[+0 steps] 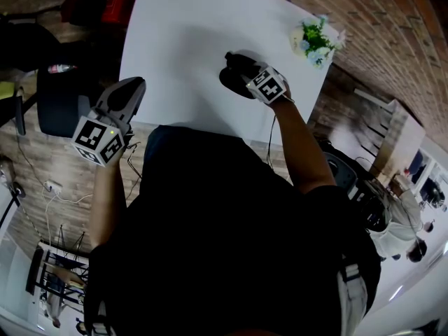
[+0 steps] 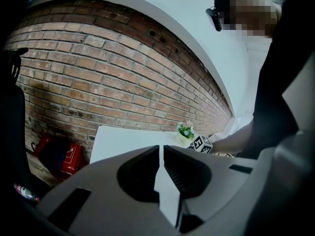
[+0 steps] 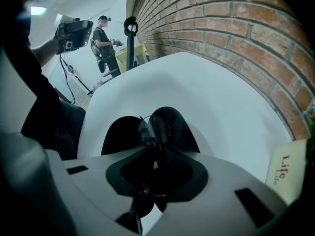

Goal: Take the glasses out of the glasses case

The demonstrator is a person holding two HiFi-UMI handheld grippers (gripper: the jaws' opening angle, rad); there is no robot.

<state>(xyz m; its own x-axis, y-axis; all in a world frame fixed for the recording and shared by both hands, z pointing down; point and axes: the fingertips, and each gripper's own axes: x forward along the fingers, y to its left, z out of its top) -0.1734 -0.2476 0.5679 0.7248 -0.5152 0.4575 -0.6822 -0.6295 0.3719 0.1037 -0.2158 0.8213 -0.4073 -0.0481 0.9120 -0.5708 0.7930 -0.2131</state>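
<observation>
right claw (image 1: pixel 239 67) tipped steeply down over dark glasses case (image 1: pixel 231 82) on white worktop (image 1: pixel 189 26); my left claw (image 1: pixel 129 91) held back at near edge, out of way. left gripper view: jaws all but together, nothing between. right gripper view: jaws pinched on glasses (image 3: pixel 155 128) over open case, likely to lift them clear. pot label (image 3: pixel 285 167) reads "life".

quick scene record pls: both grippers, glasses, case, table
left gripper: shut, empty, away from the glasses case
right gripper: shut on the glasses, above the case
glasses: lens shows past the jaw tips
glasses case: open, dark, lying on the table
table: white, potted plant at its far corner
</observation>
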